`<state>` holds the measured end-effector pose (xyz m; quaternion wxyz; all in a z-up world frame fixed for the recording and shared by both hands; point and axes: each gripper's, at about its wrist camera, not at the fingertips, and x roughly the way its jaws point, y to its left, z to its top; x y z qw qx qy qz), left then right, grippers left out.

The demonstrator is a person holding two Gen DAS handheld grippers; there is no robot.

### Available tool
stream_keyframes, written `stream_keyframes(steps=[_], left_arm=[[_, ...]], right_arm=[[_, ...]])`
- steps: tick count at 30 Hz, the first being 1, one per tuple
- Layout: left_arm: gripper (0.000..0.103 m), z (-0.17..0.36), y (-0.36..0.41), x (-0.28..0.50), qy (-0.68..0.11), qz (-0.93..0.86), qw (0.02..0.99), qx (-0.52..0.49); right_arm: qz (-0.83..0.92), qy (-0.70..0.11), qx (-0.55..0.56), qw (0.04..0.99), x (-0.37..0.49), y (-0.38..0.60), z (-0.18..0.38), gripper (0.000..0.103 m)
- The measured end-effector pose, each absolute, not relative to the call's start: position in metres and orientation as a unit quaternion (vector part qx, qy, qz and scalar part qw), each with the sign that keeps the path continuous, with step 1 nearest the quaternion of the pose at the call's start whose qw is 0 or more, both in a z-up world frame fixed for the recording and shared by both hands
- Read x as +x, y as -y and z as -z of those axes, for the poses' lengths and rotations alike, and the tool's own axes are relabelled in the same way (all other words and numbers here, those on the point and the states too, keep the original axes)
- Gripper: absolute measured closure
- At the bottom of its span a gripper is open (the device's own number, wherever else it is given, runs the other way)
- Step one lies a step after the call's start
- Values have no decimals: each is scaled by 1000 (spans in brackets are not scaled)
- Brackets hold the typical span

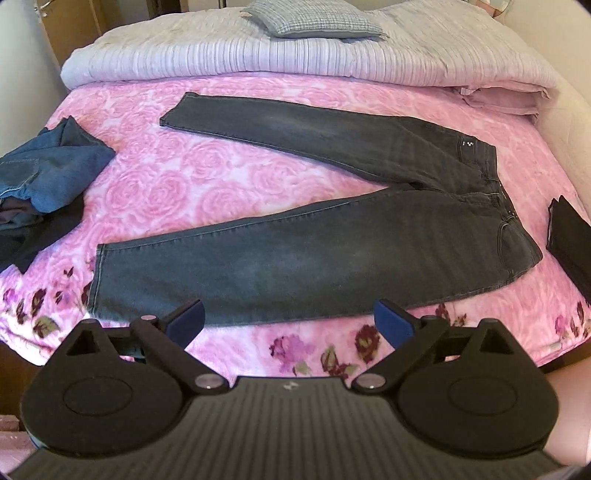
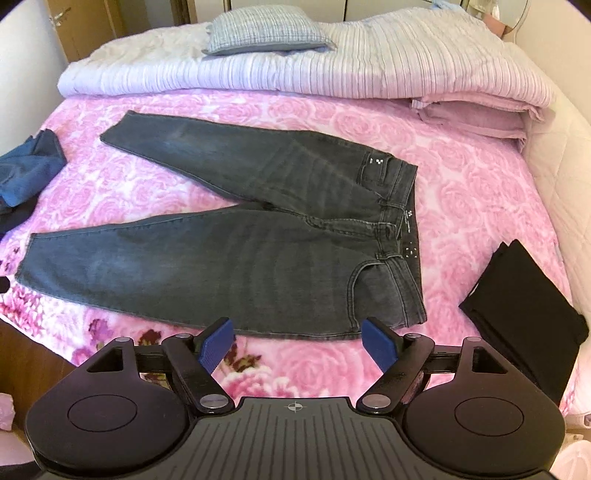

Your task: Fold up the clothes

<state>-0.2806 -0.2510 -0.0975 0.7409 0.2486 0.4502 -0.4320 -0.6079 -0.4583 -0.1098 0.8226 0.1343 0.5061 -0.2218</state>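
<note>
Left wrist view: dark grey jeans (image 1: 314,236) lie spread flat on the bed's pink rose-print blanket (image 1: 177,177), front side up judging by the fly and pocket seams, with both legs opened into a narrow V. The waistband points toward the right-hand side of the bed; the two hems point left, so the long axis of the garment runs across the bed, side to side, roughly parallel to the near edge. The near leg lies just beyond the left gripper (image 1: 290,319), whose blue pads stand wide apart with nothing between them, hovering above the near edge of the blanket.

Right wrist view: the right gripper (image 2: 295,345) is likewise spread wide and empty, poised just short of the jeans' seat and waistband corner (image 2: 402,266). Flat, opened placement probably serves the first fold: one leg can be carried over the other along the crotch line, each gripper taking one end of the near leg.

Relative to the jeans: a folded black garment (image 2: 524,314) sits just past the waistband, likely already done; a heap of blue denim (image 1: 48,170) lies beyond the hems, seemingly awaiting its turn; a folded striped quilt (image 1: 295,55) and grey checked pillow (image 1: 314,18) lie behind the far leg.
</note>
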Motion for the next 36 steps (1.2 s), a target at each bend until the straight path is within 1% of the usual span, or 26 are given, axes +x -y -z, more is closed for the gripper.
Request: stream_keyframes(steps=[10,22,36], left_arm=[[6,85,239,-302,-435,430,751,249],[6,83,224,-299,-420,424,760,255],[6,91,208,-293,-433,402,768,246]], right_arm=[[226,-485,140,833,-632,459,101,23],[220,-470,143,843,-634,462,102,23],[207,-489,139,836,-620,466,116,23]])
